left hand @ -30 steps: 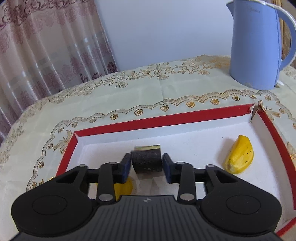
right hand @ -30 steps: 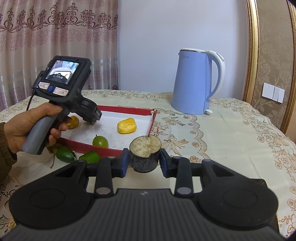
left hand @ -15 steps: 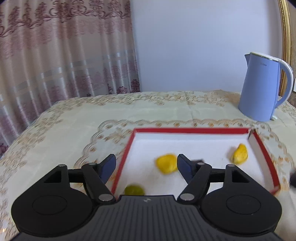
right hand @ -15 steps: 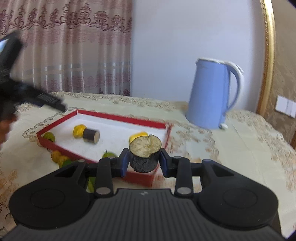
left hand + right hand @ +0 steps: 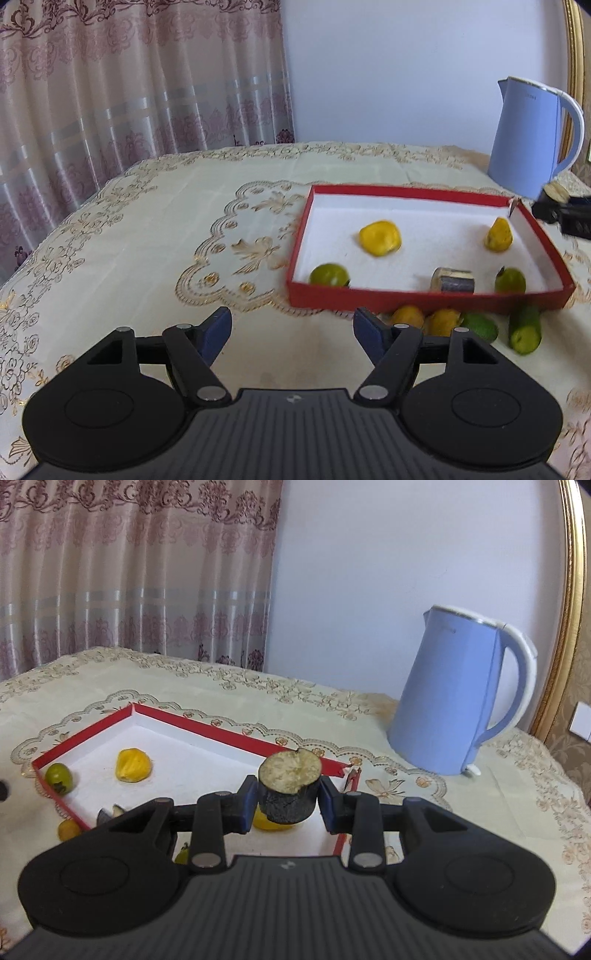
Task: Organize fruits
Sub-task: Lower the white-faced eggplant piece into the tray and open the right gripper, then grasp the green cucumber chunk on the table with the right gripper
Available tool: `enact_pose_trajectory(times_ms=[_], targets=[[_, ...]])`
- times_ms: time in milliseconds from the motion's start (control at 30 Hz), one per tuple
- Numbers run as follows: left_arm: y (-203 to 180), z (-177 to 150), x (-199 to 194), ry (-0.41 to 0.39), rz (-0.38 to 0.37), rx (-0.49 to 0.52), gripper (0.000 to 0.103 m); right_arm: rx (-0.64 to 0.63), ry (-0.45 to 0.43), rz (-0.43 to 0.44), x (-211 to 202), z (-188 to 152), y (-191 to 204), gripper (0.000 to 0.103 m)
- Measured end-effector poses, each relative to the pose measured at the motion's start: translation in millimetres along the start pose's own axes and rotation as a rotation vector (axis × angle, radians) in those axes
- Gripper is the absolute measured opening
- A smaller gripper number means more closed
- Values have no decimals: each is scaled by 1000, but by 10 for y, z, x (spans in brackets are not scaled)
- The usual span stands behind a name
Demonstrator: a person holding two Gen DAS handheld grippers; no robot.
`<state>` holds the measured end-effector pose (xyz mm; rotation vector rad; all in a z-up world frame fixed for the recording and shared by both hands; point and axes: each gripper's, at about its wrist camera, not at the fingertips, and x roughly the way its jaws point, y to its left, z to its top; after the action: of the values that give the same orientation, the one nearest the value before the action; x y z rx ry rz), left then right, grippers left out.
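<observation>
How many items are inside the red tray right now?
5 in the red tray: two yellow pieces, mid-left and far right; two green fruits at the near wall, left and right; a dark cylinder piece between them. That wall may hide more.

Domestic room, likely dining/living area. Evidence: table w/ cream embroidered tablecloth (image 5: 155, 236), gold floral pattern; patterned pink curtains (image 5: 140, 81) w/ sheer striped band; blue electric kettle (image 5: 458, 694) on table; gilt frame edge (image 5: 569, 602) at right; wall switch plate (image 5: 583, 720); plain pale wall behind.
</observation>
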<state>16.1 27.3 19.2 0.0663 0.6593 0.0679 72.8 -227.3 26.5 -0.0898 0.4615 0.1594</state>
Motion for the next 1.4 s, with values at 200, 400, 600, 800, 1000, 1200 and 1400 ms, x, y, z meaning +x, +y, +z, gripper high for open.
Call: enact_pose_trajectory(times_ms=[200, 400, 600, 800, 1000, 1200, 1400], targets=[[38, -73, 5, 1, -20, 4, 73, 26, 71, -7, 339, -75, 8, 33], [-3, -100, -8, -2, -58, 18, 73, 36, 122, -19, 489, -169, 27, 46], [-27, -103, 9, 3, -92, 15, 73, 52, 24, -42, 16, -134, -29, 51], [-59, -100, 26, 4, -112, 11, 72, 1, 10, 51, -556, -380, 147, 51], [-155, -110, 14, 5, -125, 36, 72, -90, 91, 166, -597, -629, 378, 51], [-202, -134, -28, 0, -116, 64, 73, -89, 126, 199, -423, -685, 415, 51], [-227, -125, -39, 1, -118, 68, 73, -113, 152, 244, -234, -694, 495, 47]])
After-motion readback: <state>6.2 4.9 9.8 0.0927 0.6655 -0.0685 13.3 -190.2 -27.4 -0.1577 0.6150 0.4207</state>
